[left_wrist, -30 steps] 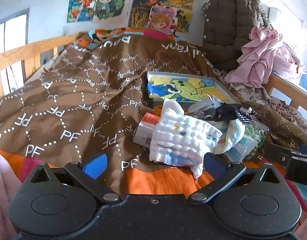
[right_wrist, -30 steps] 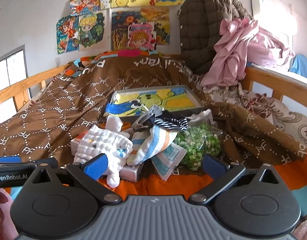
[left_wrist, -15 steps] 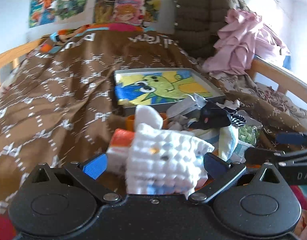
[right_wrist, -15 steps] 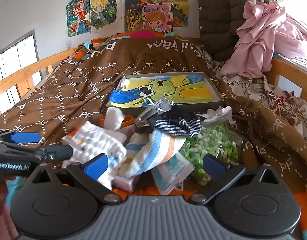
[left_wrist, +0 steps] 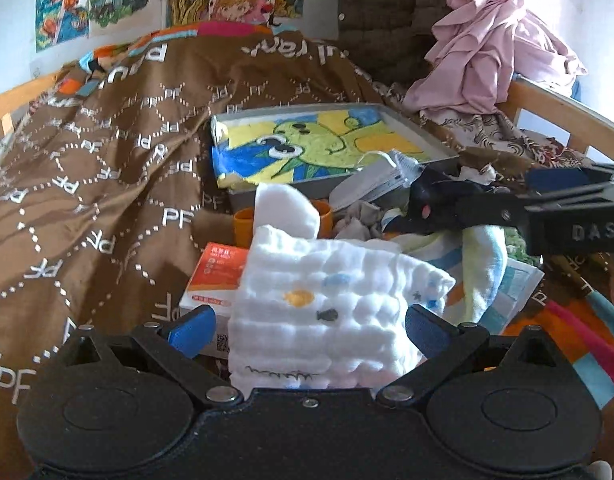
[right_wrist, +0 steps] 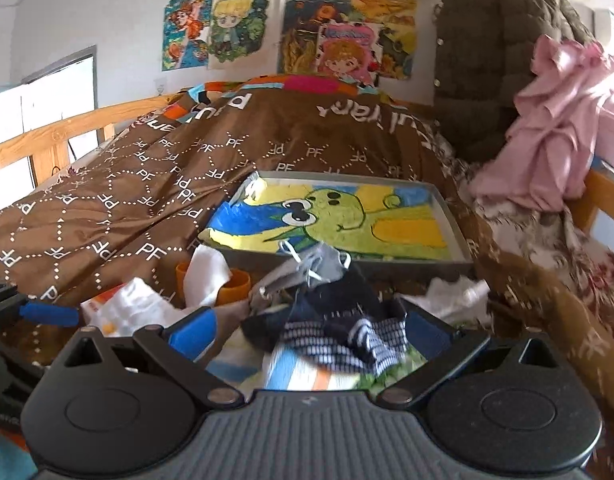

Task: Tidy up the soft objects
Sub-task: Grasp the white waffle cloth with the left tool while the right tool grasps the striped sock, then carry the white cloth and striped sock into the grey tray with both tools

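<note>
Left gripper (left_wrist: pixel 309 330): jaws spread wide, one blue pad on each side of the white quilted cloth (left_wrist: pixel 327 308); the pads do not press it, so nothing is gripped.
Right gripper (right_wrist: pixel 309 334): jaws spread wide around the dark striped sock (right_wrist: pixel 343 332); whether the pads touch it cannot be told, the cloth being blurred.
White quilted cloth: lies at the near left of the heap, folded, with small fish prints, partly over an orange-and-white carton (left_wrist: pixel 217 276).
Dark striped sock: on top of the heap, over a striped towel (left_wrist: pixel 483 264) in pale blue, yellow and orange.
Heap, other things: one orange cup (left_wrist: pixel 243 226) with a white cloth (left_wrist: pixel 285 210) draped over it; one grey face mask (right_wrist: pixel 307 266) with white loops; one clear bag of green bits (right_wrist: pixel 381 376), mostly hidden under the sock.
In the way: the right gripper's arm crosses the left wrist view over the towel; the carton's far side is covered by the quilted cloth.
Behind the heap: one shallow grey tray (right_wrist: pixel 455 232) holding a green cartoon picture.
Bedding: brown quilt (left_wrist: pixel 107 160) printed with "PF", on a bed with wooden rails (right_wrist: pixel 67 132).
Far right: one dark quilted jacket (right_wrist: pixel 491 64), one bundle of pink clothes (right_wrist: pixel 555 128).
Wall: several cartoon posters (right_wrist: pixel 227 28).
</note>
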`<state>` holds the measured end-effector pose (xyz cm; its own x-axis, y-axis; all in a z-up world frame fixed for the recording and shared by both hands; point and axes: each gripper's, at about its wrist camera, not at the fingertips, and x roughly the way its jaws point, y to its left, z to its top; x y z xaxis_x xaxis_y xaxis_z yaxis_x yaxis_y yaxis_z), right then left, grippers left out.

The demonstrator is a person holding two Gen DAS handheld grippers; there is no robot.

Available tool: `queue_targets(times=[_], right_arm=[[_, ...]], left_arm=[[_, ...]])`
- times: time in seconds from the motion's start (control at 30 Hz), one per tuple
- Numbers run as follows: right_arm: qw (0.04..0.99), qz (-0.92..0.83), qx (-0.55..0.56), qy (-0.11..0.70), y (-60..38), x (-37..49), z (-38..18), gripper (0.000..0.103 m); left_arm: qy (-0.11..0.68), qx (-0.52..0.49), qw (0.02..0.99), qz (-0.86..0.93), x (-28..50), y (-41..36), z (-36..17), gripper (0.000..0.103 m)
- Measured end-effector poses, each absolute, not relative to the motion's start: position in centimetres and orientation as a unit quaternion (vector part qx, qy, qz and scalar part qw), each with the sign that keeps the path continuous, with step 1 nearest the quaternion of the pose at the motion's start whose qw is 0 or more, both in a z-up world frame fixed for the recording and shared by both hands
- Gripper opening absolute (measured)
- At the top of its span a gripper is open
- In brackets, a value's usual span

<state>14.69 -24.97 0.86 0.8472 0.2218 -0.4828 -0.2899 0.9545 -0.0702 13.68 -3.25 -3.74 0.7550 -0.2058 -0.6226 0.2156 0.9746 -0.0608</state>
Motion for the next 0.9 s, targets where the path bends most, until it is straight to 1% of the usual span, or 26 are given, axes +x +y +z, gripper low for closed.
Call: queue_targets(times=[0.03,0.1,0.13,0.2,0.23,0.37,0.4,0.43,0.47,0.5,0.53,0.57,0.63,0.67,0.73,0.77,0.8,0.9], right_arm=[[0.958,0.135,-0.072,0.242,-24.8,15.1,0.7,0.097],[0.956,0.135,-0.073,0.249,-24.6,15.7,0.2,0.088],[0.955,0.136,-0.072,0.254,-24.5,15.9,0.0,0.086],[0.953,0.135,-0.076,0.262,-24.4,16.1,-0.4,0.078],[0.953,0.132,-0.077,0.263,-24.4,16.1,-0.5,0.076],[0.953,0.126,-0.068,0.266,-24.7,16.2,-0.4,0.057],[0.954,0.125,-0.065,0.266,-24.8,16.1,-0.3,0.052],[0.954,0.125,-0.062,0.265,-24.9,16.1,-0.3,0.048],[0.954,0.124,-0.061,0.266,-24.9,16.1,-0.2,0.040],[0.954,0.123,-0.060,0.266,-24.9,16.0,-0.1,0.035],[0.954,0.123,-0.058,0.268,-24.9,16.0,-0.1,0.033],[0.953,0.122,-0.055,0.270,-25.0,16.0,-0.1,0.027],[0.952,0.124,-0.049,0.274,-25.1,16.0,0.0,0.024],[0.952,0.124,-0.046,0.275,-25.2,15.9,0.1,0.022],[0.953,0.124,-0.040,0.272,-25.3,15.7,0.3,0.020],[0.954,0.126,-0.034,0.270,-25.5,15.6,0.5,0.019],[0.955,0.127,-0.029,0.268,-25.7,15.5,0.6,0.011],[0.957,0.129,-0.005,0.259,-26.3,15.0,1.4,0.008]], left_arm=[[0.337,0.003,0.934,-0.117,13.9,-3.2,-3.9,0.097],[0.348,-0.009,0.929,-0.126,14.4,-2.9,-4.3,0.095],[0.349,-0.017,0.928,-0.129,14.5,-2.8,-4.4,0.093],[0.346,-0.027,0.929,-0.131,14.5,-2.6,-4.5,0.089],[0.346,-0.030,0.929,-0.131,14.5,-2.6,-4.5,0.087],[0.337,-0.044,0.932,-0.129,14.3,-2.3,-4.0,0.077],[0.333,-0.049,0.933,-0.128,14.2,-2.1,-3.9,0.071],[0.331,-0.054,0.933,-0.130,14.2,-2.0,-3.8,0.064],[0.330,-0.058,0.933,-0.131,14.3,-1.9,-3.7,0.060],[0.328,-0.061,0.933,-0.133,14.2,-1.9,-3.7,0.053],[0.327,-0.063,0.933,-0.134,14.2,-1.8,-3.6,0.048],[0.327,-0.064,0.933,-0.137,14.2,-1.9,-3.6,0.045],[0.328,-0.065,0.932,-0.140,14.2,-1.9,-3.7,0.033],[0.328,-0.065,0.932,-0.141,14.1,-1.9,-3.7,0.031],[0.326,-0.070,0.932,-0.143,14.1,-1.8,-3.6,0.022],[0.325,-0.075,0.932,-0.144,14.0,-1.7,-3.6,0.018],[0.323,-0.080,0.932,-0.146,14.0,-1.6,-3.6,0.015],[0.316,-0.099,0.932,-0.150,13.9,-1.2,-3.3,0.009]])
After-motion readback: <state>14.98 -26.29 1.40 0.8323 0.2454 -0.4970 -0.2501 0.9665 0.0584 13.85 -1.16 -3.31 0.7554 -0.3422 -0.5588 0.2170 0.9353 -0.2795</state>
